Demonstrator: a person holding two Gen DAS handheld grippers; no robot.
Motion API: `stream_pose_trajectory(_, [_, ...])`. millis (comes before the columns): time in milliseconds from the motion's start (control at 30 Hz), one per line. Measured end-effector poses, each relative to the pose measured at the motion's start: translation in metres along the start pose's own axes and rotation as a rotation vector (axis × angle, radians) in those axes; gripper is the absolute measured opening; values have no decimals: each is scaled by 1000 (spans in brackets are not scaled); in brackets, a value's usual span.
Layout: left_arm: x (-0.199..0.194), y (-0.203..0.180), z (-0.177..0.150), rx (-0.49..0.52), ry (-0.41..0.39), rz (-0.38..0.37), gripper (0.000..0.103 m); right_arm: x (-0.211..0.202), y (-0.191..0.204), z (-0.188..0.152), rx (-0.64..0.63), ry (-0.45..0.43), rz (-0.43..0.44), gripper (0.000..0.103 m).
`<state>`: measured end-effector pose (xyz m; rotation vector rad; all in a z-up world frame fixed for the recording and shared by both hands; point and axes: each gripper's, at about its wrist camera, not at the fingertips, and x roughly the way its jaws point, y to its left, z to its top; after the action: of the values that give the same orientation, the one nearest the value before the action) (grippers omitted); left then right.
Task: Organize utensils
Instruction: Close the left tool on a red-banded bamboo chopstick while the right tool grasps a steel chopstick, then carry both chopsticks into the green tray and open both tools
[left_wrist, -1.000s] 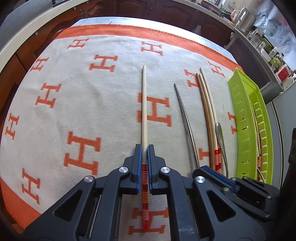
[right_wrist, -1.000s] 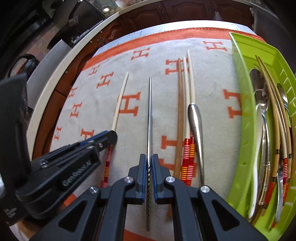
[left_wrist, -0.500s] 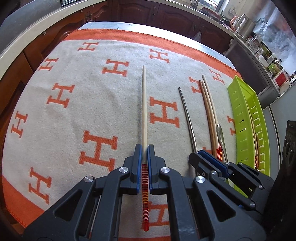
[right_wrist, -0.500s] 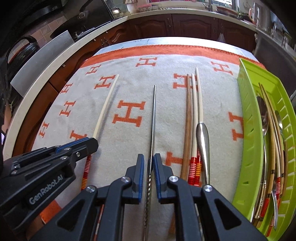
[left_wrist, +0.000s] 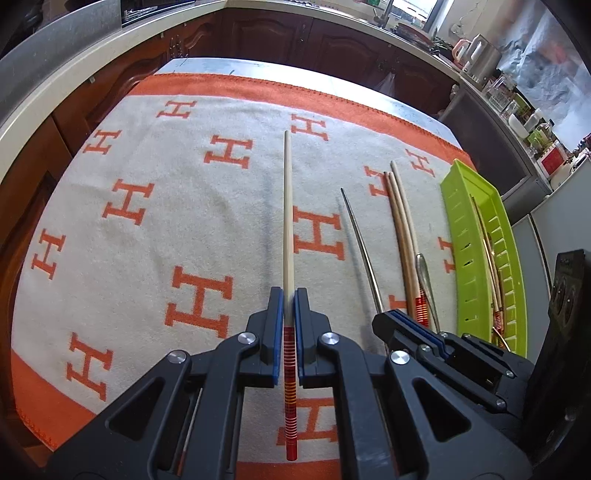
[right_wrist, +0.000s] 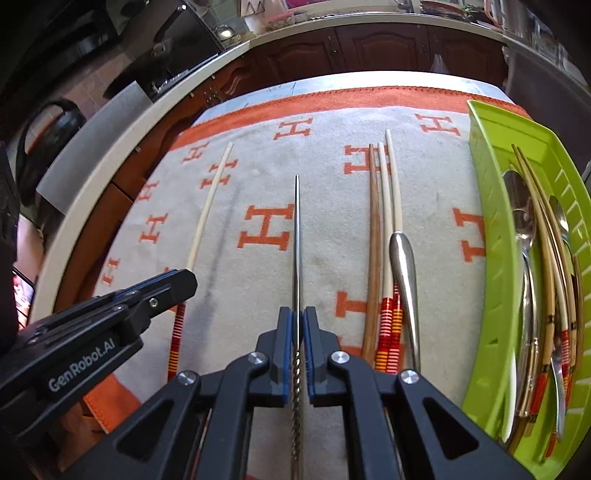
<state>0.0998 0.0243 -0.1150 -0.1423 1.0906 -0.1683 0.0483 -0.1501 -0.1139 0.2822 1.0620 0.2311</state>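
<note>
Level, both grippers (left_wrist: 288, 295) (right_wrist: 298, 314) around chopsticks (left_wrist: 287, 206).

1. Left gripper (left_wrist: 288, 295) — black body, blue-padded fingers (left_wrist: 276, 317) pointing forward, jaws nearly closed, clamping a pale chopstick (left_wrist: 287, 221) at the start of its striped end.
2. Right gripper (right_wrist: 296, 317) — same build, jaws closed onto a thin metal chopstick (right_wrist: 296, 240) near its twisted grip.
3. The two grippers sit side by side, roughly parallel; whether they touch cannot be judged.
</note>
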Motion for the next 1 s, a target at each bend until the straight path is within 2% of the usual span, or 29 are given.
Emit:
stream_pose_trajectory(167, [-7, -12, 2, 20, -8, -12, 4, -24, -12, 0, 57, -44, 74, 5])
stream_pose_trajectory(367, [-15, -36, 3, 51, -9, -41, 3, -56, -28, 1, 104, -120, 99, 5])
stream_pose_trajectory(567, [-21, -76, 6, 114, 6, -93, 3, -86, -54, 2, 168, -188, 108, 5])
stream_pose_trajectory(700, [-21, -112, 10, 160, 35, -154, 3, -105, -81, 4, 220, -218, 69, 6])
stream_pose_trajectory(800, [-17, -148, 14, 205, 59, -197, 3, -113, -106, 7, 250, -223, 6, 6])
stream_pose_trajectory(1000, [-1, -207, 11, 267, 119, -236, 4, -109, -139, 5, 290, -201, -108, 6])
